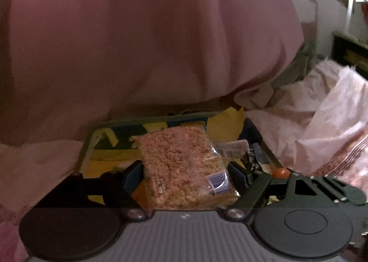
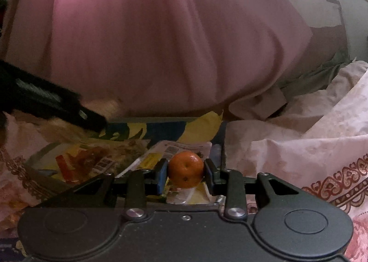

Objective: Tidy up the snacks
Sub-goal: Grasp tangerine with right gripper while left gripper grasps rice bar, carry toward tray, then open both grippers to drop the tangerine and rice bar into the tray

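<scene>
1. Right now you have two grippers at work, one in each hand, both reaching over a single tray (image 2: pixel 34 158) that sits on a bed covered in pale patterned sheets (image 2: pixel 299 158).
2. Count one puffed-rice snack pack (image 1: pixel 184 167), clear-wrapped with a purple barcode label.
3. Count one orange (image 2: pixel 185 169), small and round.
4. Count at least two more packets lying in the tray: a yellow-and-red snack bag (image 2: pixel 87 158) and a white-labelled wrapper (image 2: pixel 184 147). More may lie beneath; you cannot tell from these views.
5. One large pink pillow (image 2: pixel 161 43) fills the background behind the tray.
6. Your left gripper (image 1: pixel 184 177) has its jaws spread wide, and the puffed-rice snack pack sits between them with a blue pad against each long side. It looks gripped, lifted above the tray floor.
7. Your right gripper (image 2: pixel 185 172) has its jaws drawn in narrow, pinching the orange from both sides, the blue pads pressing its skin. The orange hangs over the right end of the tray, above the white-labelled wrapper.
8. From the left wrist view, the orange in your other gripper shows just beyond the right jaw.
</scene>
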A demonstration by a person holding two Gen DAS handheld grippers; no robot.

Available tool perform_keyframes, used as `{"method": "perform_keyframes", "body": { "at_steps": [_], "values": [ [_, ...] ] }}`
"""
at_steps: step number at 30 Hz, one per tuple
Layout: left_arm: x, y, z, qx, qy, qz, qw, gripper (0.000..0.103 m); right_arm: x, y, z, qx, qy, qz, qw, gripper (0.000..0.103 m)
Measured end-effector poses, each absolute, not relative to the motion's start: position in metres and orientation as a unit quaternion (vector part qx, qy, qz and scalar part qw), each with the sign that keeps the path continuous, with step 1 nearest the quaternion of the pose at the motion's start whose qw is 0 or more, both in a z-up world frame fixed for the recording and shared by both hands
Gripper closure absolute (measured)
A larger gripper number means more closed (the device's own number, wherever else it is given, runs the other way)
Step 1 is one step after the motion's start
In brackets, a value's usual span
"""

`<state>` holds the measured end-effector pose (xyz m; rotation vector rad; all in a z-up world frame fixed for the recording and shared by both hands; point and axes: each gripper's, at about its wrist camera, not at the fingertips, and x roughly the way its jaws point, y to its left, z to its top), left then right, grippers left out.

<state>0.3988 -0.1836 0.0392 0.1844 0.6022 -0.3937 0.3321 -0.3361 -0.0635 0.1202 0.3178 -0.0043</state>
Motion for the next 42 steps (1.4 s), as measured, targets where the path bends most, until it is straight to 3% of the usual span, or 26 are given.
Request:
{"method": "perform_keyframes", "body": {
  "at_steps": [9,20,29,36,42],
  "values": [
    [0.427,-0.217,-0.008,0.12,0.317,-0.217,0.915,0.021,0.337,-0.343,-0.067,0.062,0.17,-0.019,0.983,0.067],
    [0.433,-0.226,-0.022,0.132,0.338,-0.198,0.911,0.02,0.338,-0.33,-0.071,0.032,0.188,-0.011,0.982,0.066],
    [0.431,-0.216,-0.012,0.1,0.358,-0.18,0.911,0.012,0.329,-0.329,-0.063,0.02,0.178,-0.014,0.984,0.051],
    [0.404,-0.197,0.018,0.087,0.315,-0.149,0.933,0.002,0.314,-0.33,-0.043,0.023,0.144,-0.02,0.989,0.036],
    [0.368,-0.179,0.048,0.097,0.27,-0.116,0.951,0.001,0.29,-0.328,-0.017,0.026,0.099,-0.013,0.995,0.018]
  ]
}}
